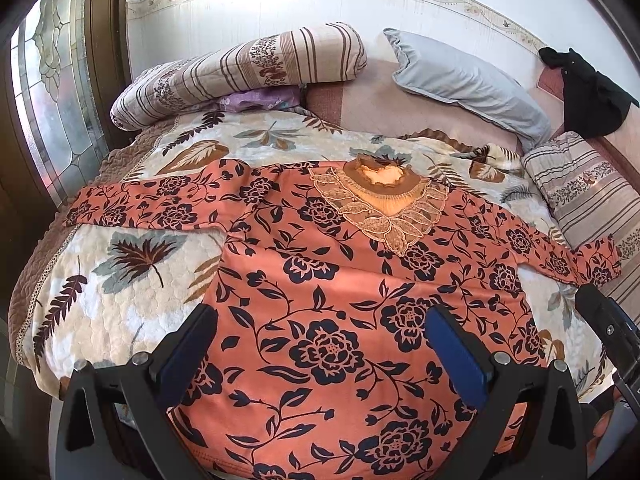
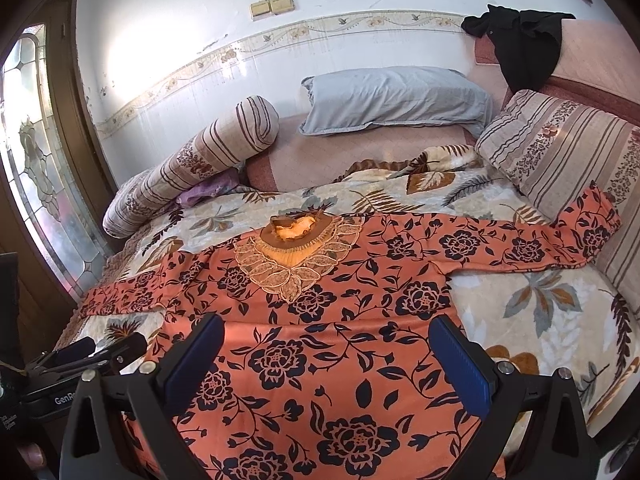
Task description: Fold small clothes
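Note:
An orange long-sleeved top (image 1: 320, 280) (image 2: 320, 340) with a dark flower print and a lace collar (image 1: 380, 204) lies spread flat on the bed, both sleeves stretched out sideways. My left gripper (image 1: 320, 328) hovers open over the lower left part of the top, nothing between its blue pads. My right gripper (image 2: 326, 344) is open too, above the lower right part of the top. The left sleeve (image 1: 132, 204) reaches the bed's left edge. The right sleeve (image 2: 560, 240) ends against a striped pillow.
A leaf-print quilt (image 1: 120, 280) covers the bed. A striped bolster (image 1: 240, 68), a grey pillow (image 1: 460, 76) and a striped pillow (image 2: 568, 148) lie at the head. Dark clothing (image 2: 524, 44) hangs over the headboard. A glass door (image 1: 52, 92) stands at the left.

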